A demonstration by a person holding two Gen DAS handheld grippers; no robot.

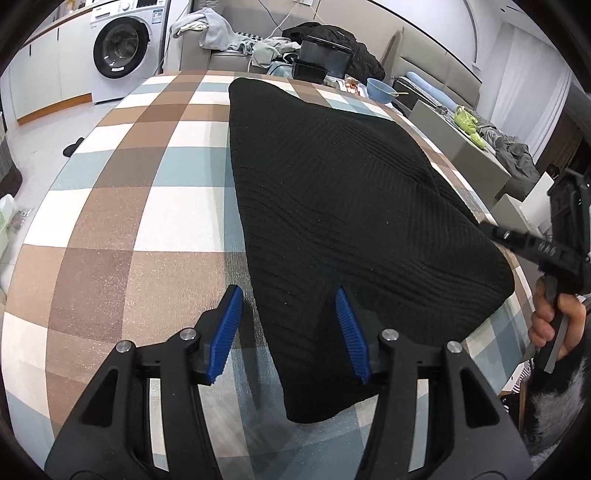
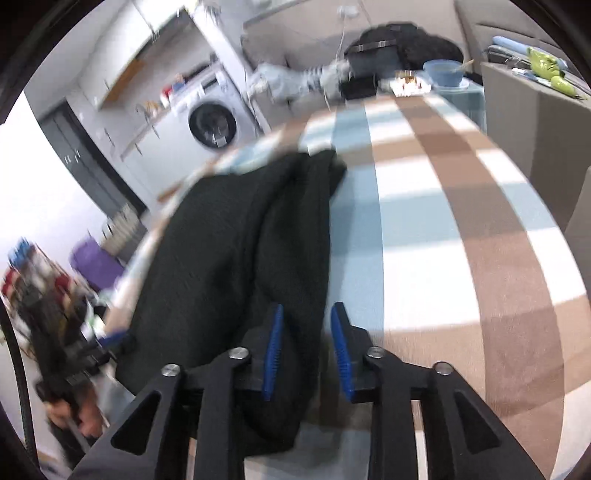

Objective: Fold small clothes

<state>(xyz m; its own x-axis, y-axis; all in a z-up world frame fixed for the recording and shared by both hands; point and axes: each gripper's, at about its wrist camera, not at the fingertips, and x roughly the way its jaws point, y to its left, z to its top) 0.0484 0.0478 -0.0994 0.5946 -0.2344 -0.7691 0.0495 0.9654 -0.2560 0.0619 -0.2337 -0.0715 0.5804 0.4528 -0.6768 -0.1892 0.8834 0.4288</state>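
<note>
A black ribbed knit garment (image 1: 340,192) lies spread on the checked tablecloth (image 1: 122,206). My left gripper (image 1: 290,302) is open, its blue pads astride the garment's near left edge, low over the cloth. In the right wrist view the same garment (image 2: 236,243) lies bunched to the left. My right gripper (image 2: 304,321) is open over the garment's near right edge; the view is motion-blurred. The right gripper also shows at the left view's right edge (image 1: 532,243), held by a hand.
A washing machine (image 1: 122,48) stands at the back left. A sofa with piled clothes (image 1: 221,33), a black box (image 1: 325,55) and a blue bowl (image 1: 380,88) lie beyond the table's far end. A grey cabinet (image 1: 461,136) stands to the right.
</note>
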